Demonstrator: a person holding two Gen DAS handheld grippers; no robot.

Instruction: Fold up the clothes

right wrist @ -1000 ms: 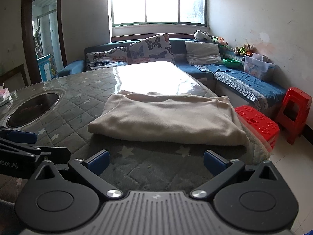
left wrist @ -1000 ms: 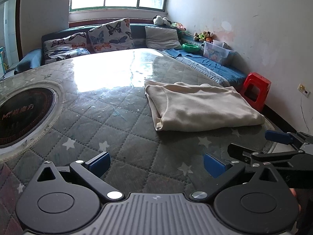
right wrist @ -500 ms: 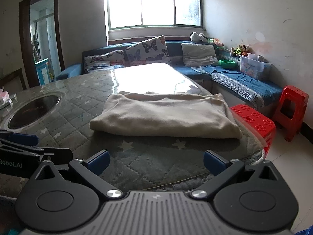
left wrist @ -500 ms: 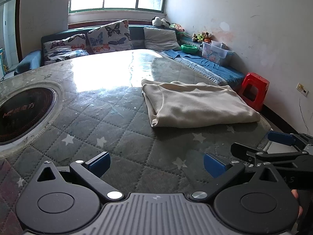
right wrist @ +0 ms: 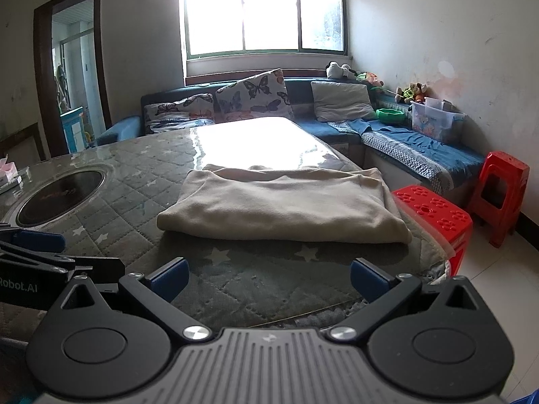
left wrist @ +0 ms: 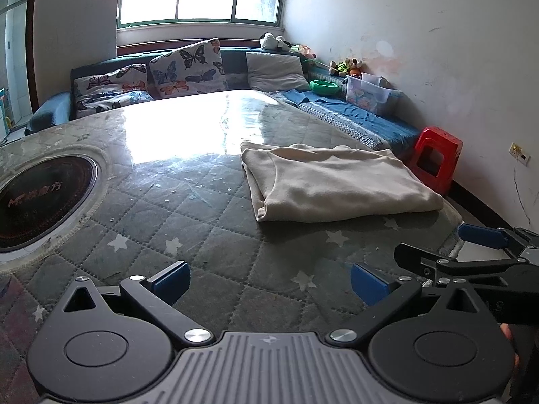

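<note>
Both the left gripper (left wrist: 267, 281) and the right gripper (right wrist: 267, 277) hang released and empty near the table (left wrist: 209, 208) edge, apart from the folded beige garment (right wrist: 279, 205) lying at twelve o'clock, presumably because folding looks finished.

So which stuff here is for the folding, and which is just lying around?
For the folding:
- beige garment, folded on the table
- left claw, open
- right claw, open

Just lying around:
- red stools
- butterfly pillows
- green bowl
- plastic box
- stuffed toys
</note>
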